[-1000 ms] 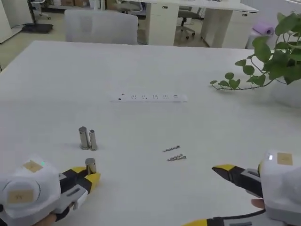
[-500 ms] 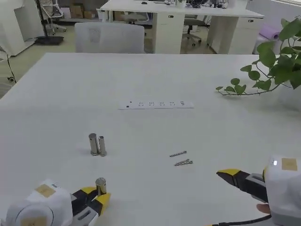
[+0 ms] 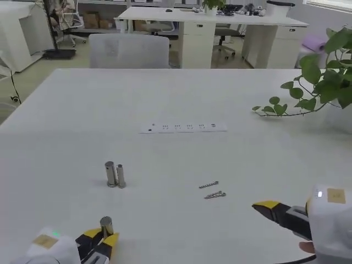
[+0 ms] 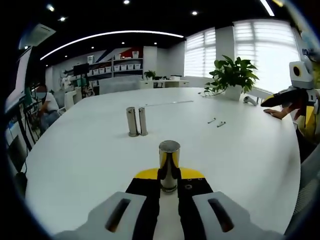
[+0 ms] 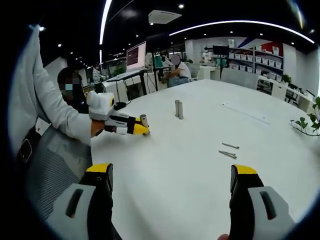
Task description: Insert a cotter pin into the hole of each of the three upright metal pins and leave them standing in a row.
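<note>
1. The left claw point(image 4: 169, 176) is clamped on one metal pin point(image 4: 169, 159) near its base, at the lower left of the head view. This is likely so that the top, where the hole should be, is left free, though the hole itself is too small to tell.
2. That pin's long axis stands upright, top up, foot at or just above the desk point(image 3: 176, 93).
3. The other two pins point(image 3: 115, 175) stand upright side by side, left of centre.
4. Two cotter pins point(image 3: 212, 190) lie flat right of centre, long axes roughly parallel and running left-right with a slight tilt.
5. The right claw point(image 5: 172, 172) hangs with jaws wide apart, holding nothing — judged ready to fetch a cotter pin.
</note>
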The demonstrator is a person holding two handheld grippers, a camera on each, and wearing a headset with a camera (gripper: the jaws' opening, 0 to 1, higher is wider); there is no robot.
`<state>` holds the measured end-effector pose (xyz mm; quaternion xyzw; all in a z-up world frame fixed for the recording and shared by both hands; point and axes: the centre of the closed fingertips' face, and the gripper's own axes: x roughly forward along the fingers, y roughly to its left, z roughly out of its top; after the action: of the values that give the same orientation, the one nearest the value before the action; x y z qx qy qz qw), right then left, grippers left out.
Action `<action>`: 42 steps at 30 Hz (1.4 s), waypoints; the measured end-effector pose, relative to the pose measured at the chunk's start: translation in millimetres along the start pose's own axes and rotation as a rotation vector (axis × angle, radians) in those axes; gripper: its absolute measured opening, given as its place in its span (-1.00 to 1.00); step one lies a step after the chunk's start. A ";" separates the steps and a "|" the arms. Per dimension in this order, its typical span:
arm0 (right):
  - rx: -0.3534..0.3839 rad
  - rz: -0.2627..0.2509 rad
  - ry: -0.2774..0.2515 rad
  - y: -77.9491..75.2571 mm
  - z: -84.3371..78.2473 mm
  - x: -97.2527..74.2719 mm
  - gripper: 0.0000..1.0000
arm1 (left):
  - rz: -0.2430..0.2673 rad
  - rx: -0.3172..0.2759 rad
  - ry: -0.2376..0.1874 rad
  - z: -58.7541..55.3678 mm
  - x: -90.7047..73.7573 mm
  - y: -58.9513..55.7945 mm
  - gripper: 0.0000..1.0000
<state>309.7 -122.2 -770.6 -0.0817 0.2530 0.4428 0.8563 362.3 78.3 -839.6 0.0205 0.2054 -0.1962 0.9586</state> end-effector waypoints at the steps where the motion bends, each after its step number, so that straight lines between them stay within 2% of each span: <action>1: 0.000 0.000 0.000 0.2 -0.1 -0.1 0.99 | 0.001 -0.001 0.001 -0.9 0.0 -0.4 -0.80; 4: 0.001 -0.001 0.002 -0.5 -1.1 -0.3 0.99 | -0.008 0.000 0.004 -3.1 -0.4 -5.6 -0.80; 10: 0.004 -0.003 -0.002 -1.0 -0.9 -0.1 0.99 | 0.000 -0.004 -0.008 -5.7 0.0 -4.9 -0.79; 20: 0.005 -0.003 -0.006 -0.8 -0.7 0.1 0.99 | -0.026 -0.010 -0.035 -5.3 -0.4 -4.7 -0.76; 24: 0.004 -0.004 -0.008 -1.4 0.3 -0.6 0.99 | -0.033 -0.028 -0.045 -3.5 0.0 -4.2 -0.63; 28: 0.001 -0.003 -0.007 -1.4 1.0 -0.9 0.99 | -0.039 -0.013 -0.035 -4.3 -0.3 -4.0 -0.58; 31: 0.001 -0.002 -0.007 -1.6 1.0 -0.8 0.99 | -0.064 0.016 -0.029 -2.2 -0.3 -3.7 -0.53; 33: -0.001 -0.001 -0.007 -1.5 0.7 -0.7 0.99 | -0.089 0.006 -0.024 -0.5 -0.9 -2.6 -0.50; 36: -0.001 0.001 -0.003 -1.4 -0.9 -0.5 0.99 | -0.103 0.023 -0.021 1.6 -3.0 0.4 -0.44; 39: -0.002 0.004 -0.002 -1.0 -1.6 -0.2 0.99 | -0.148 0.030 -0.020 5.3 -6.3 0.4 -0.38; 42: -0.003 0.005 0.001 -1.1 -1.8 0.3 0.99 | -0.204 0.043 -0.029 12.9 -10.8 -4.4 -0.30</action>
<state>310.1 -123.2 -772.4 -0.0825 0.2530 0.4453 0.8549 356.5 76.8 -823.3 0.0173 0.1882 -0.2974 0.9359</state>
